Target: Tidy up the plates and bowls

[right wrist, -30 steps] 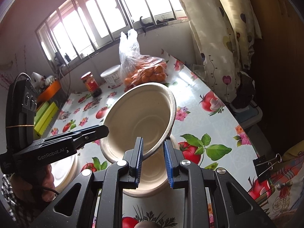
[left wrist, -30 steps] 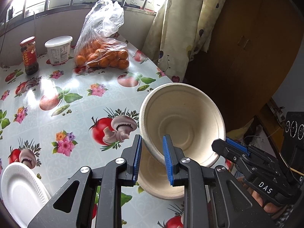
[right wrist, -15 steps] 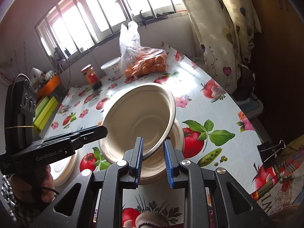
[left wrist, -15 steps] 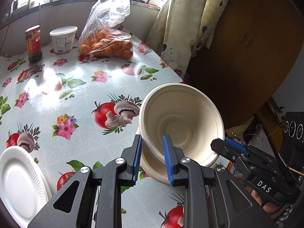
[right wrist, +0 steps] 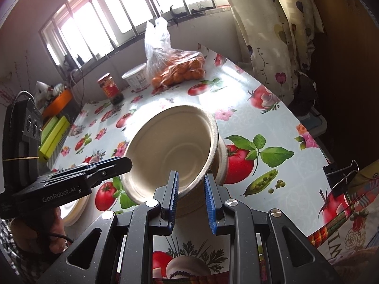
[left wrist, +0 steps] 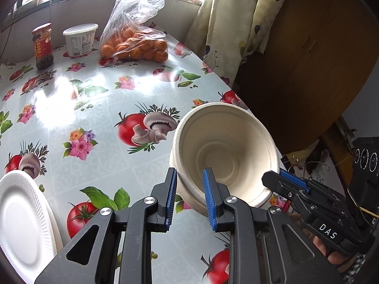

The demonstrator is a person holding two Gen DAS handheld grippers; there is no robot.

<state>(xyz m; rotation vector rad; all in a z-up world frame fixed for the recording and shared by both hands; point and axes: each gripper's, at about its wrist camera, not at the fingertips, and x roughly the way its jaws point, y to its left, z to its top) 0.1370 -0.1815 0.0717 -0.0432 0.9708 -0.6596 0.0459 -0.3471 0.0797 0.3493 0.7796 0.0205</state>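
Note:
A beige paper bowl (left wrist: 227, 151) is tilted and rests inside a second beige bowl (left wrist: 189, 201) on the tablecloth; both show in the right wrist view, upper bowl (right wrist: 170, 149), lower bowl (right wrist: 221, 163). My left gripper (left wrist: 189, 189) is shut on the upper bowl's near rim. My right gripper (right wrist: 190, 189) is shut on the opposite rim; it shows in the left wrist view (left wrist: 291, 184). A white paper plate (left wrist: 21, 220) lies at the left.
At the far side of the table stand a bag of oranges (left wrist: 135, 42), a white tub (left wrist: 80, 39) and a red-labelled jar (left wrist: 42, 46). The table edge (left wrist: 236, 94) runs close behind the bowls, with a curtain (left wrist: 227, 23) and dark cupboard beyond. A binder clip (right wrist: 341, 175) sits at the right.
Both grippers have lowered the upper bowl toward the table, and it has sunk into the lower bowl. The grip on each rim is unchanged.

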